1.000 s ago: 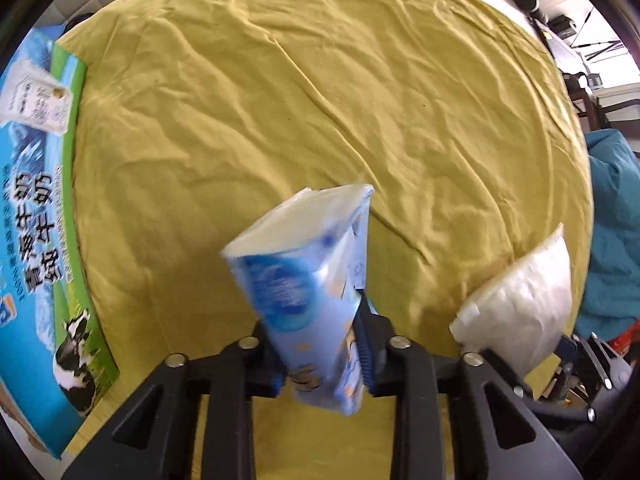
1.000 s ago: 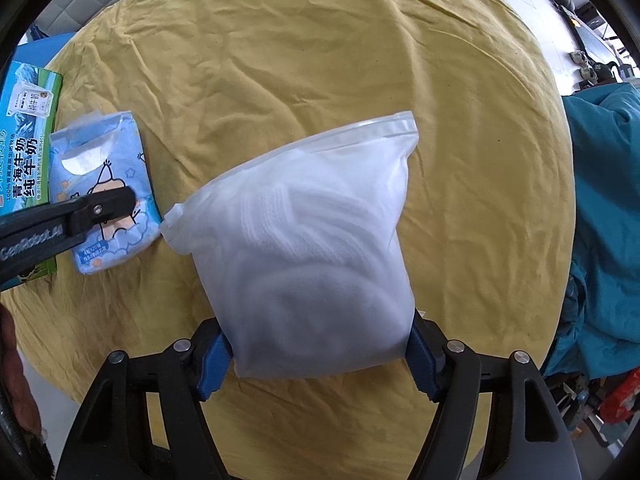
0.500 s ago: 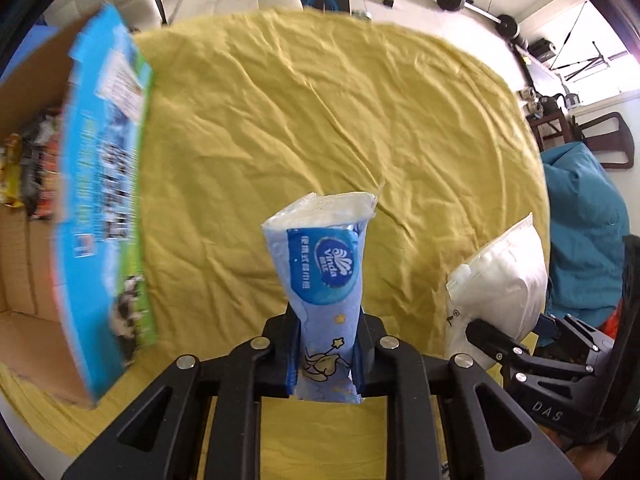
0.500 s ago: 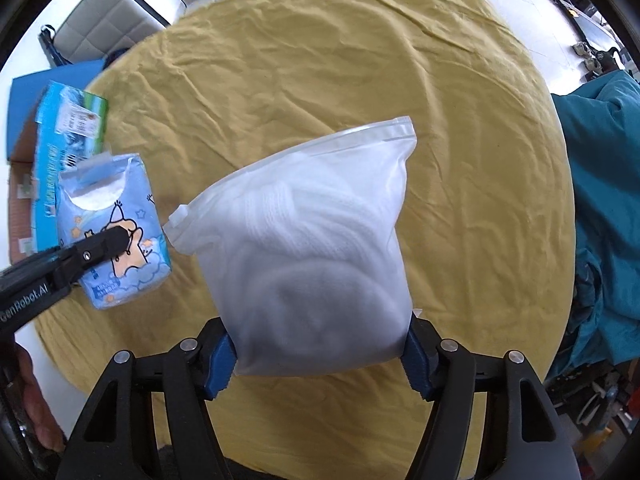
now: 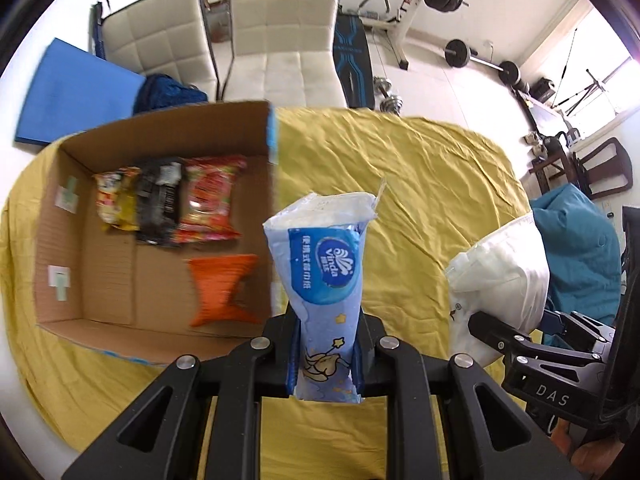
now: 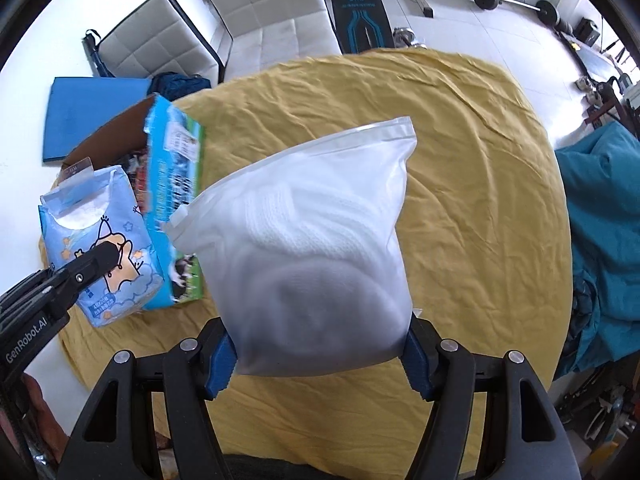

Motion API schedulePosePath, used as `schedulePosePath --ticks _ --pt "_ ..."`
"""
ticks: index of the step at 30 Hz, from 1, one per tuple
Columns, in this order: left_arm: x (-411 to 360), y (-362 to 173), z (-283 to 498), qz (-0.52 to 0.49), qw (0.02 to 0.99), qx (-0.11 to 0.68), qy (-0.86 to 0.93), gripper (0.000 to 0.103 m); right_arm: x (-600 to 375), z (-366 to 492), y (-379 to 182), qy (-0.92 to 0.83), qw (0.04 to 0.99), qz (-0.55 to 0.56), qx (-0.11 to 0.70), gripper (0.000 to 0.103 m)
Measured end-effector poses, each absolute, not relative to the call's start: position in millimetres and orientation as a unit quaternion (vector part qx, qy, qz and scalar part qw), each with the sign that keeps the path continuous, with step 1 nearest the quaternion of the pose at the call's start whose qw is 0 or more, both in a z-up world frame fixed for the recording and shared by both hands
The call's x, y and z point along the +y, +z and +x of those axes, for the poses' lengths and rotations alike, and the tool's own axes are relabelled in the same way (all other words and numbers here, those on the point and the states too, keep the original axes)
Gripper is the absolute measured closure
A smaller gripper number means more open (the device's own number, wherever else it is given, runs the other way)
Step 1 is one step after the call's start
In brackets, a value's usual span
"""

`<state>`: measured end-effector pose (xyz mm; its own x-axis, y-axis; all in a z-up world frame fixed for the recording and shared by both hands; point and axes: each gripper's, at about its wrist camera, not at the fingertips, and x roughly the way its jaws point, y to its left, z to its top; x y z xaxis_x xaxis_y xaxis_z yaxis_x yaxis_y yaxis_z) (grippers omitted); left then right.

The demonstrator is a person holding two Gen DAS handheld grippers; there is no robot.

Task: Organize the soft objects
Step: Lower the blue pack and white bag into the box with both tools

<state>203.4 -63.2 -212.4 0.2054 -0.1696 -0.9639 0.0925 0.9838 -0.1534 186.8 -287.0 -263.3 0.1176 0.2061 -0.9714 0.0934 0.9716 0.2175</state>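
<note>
My left gripper (image 5: 326,354) is shut on a blue tissue pack (image 5: 324,268) and holds it upright above the yellow cloth, just right of an open cardboard box (image 5: 52,240). The pack also shows in the right wrist view (image 6: 100,240). My right gripper (image 6: 320,354) is shut on a white zip bag of soft white cloth (image 6: 316,256), held above the table. That bag also shows at the right of the left wrist view (image 5: 500,276).
The box holds snack packets (image 5: 208,200) and an orange packet (image 5: 222,288); its printed side (image 6: 176,200) faces the right gripper. A yellow cloth (image 5: 420,184) covers the round table. White chairs (image 5: 280,32) stand behind. A teal beanbag (image 6: 600,240) sits at the right.
Both grippers have risen and tilted up with their loads. The left one has moved toward the box, whose inside has come into view.
</note>
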Motion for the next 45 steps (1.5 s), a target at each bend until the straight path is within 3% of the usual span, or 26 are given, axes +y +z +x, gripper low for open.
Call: schedulePosePath --ticks 8,17,23,28,36,45 --pt "14.1 -199.4 209.3 -0.034 0.796 0.600 -0.073 0.086 -197.9 202.7 -220.6 0.058 0.758 0.104 0.641 0.032" --pt "123.1 -186.2 217.1 -0.073 0.796 0.598 -0.060 0.086 -81.3 221.2 -214.5 0.100 0.753 0.101 0.642 0.032" --pt "198.3 -217.5 237.9 -0.107 0.766 0.631 -0.059 0.086 -5.9 243.4 -253.7 0.125 0.722 0.115 0.670 0.032" --pt "235.2 -275.5 263.2 -0.141 0.714 0.682 -0.072 0.086 33.3 263.2 -310.6 0.111 0.688 0.127 0.706 0.032" --pt "239.5 -350.4 282.4 -0.085 0.652 0.750 -0.074 0.086 66.6 274.4 -368.5 0.095 0.654 0.126 0.740 0.032" --pt "242.0 -366.7 278.7 -0.057 0.637 0.764 -0.077 0.083 98.1 276.0 -397.5 0.097 0.647 0.121 0.747 0.027"
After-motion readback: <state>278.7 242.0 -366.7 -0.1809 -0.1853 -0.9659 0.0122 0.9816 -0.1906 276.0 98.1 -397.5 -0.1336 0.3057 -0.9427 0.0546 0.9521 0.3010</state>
